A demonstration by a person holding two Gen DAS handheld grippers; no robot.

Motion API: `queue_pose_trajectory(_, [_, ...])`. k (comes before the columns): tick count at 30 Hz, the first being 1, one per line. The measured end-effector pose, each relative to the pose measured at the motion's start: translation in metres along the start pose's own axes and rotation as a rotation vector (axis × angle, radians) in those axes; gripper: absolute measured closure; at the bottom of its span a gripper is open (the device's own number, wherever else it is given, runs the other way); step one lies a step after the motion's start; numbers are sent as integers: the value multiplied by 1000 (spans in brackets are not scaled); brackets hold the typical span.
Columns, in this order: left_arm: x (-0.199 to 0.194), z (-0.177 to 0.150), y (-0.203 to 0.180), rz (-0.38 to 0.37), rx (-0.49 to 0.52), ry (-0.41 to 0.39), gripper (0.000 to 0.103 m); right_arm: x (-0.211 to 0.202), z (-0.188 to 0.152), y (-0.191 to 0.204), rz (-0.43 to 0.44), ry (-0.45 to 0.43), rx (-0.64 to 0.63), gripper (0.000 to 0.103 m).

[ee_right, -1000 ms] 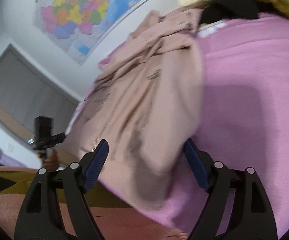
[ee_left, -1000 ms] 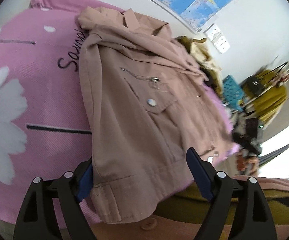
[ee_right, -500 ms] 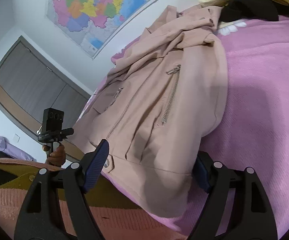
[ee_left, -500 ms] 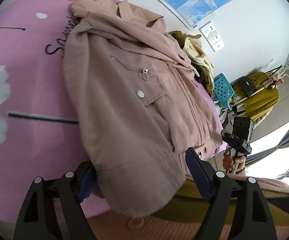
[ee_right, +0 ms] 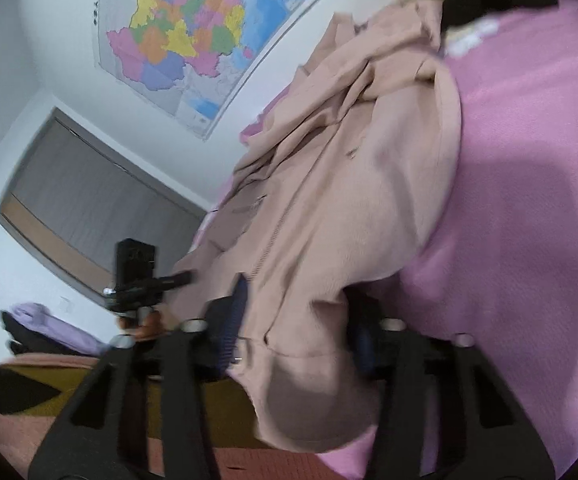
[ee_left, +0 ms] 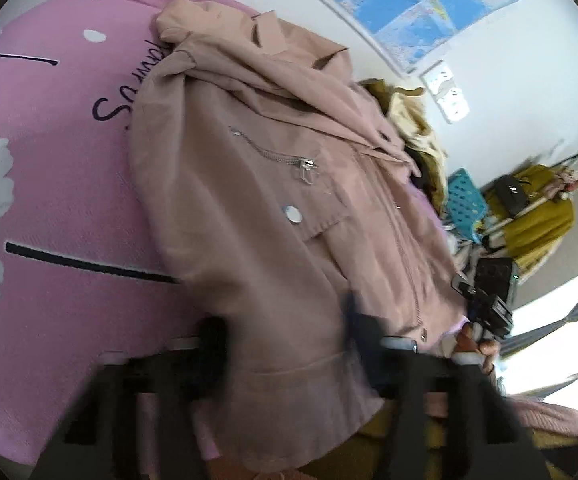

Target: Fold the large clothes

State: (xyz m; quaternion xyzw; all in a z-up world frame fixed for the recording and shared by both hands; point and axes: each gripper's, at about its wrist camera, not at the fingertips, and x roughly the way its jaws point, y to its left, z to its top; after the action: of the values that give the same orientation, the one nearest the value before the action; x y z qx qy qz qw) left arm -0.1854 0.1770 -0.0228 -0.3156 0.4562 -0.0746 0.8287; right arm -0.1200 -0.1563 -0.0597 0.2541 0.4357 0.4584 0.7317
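A dusty-pink jacket (ee_left: 269,200) with zips and snap buttons lies front up on a pink blanket (ee_left: 61,184) printed with white flowers. My left gripper (ee_left: 287,344) is at the jacket's near hem. Its blurred jaws are closing with the hem fabric bunched between them. In the right wrist view the same jacket (ee_right: 349,200) runs away across the blanket (ee_right: 529,160). My right gripper (ee_right: 295,320) is at the other near corner of the hem, its jaws closing on a gathered fold of cloth. The fabric hides the pads of both grippers.
Yellow and dark clothes (ee_left: 417,120) are piled past the jacket's collar. A blue plastic stool (ee_left: 465,200) and a mustard garment on a rack (ee_left: 541,216) stand beyond the bed. A wall map (ee_right: 193,32) and a grey sliding door (ee_right: 89,200) are behind. My striped sweater (ee_right: 89,380) fills the bottom edge.
Both pairs of jaws have come in from wide open onto the jacket's near hem, and the cloth now bunches between them. The right wrist view has tilted a little.
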Motion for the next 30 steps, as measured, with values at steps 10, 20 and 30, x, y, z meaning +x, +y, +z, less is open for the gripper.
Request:
queue_pose_trajectory(10, [-68,3,-15,-84,0,-156,98,-53,-4,61,161,-159,-89,96])
queue_pose_trajectory(20, [-124,-3,-44,-101,78,-234,98,-72,-20,100,110,-116,-153,95])
queue_pose_trajectory(30, [-114,60,-51,-73,57,-200,98,-78,33,114,127,-251,-113,95])
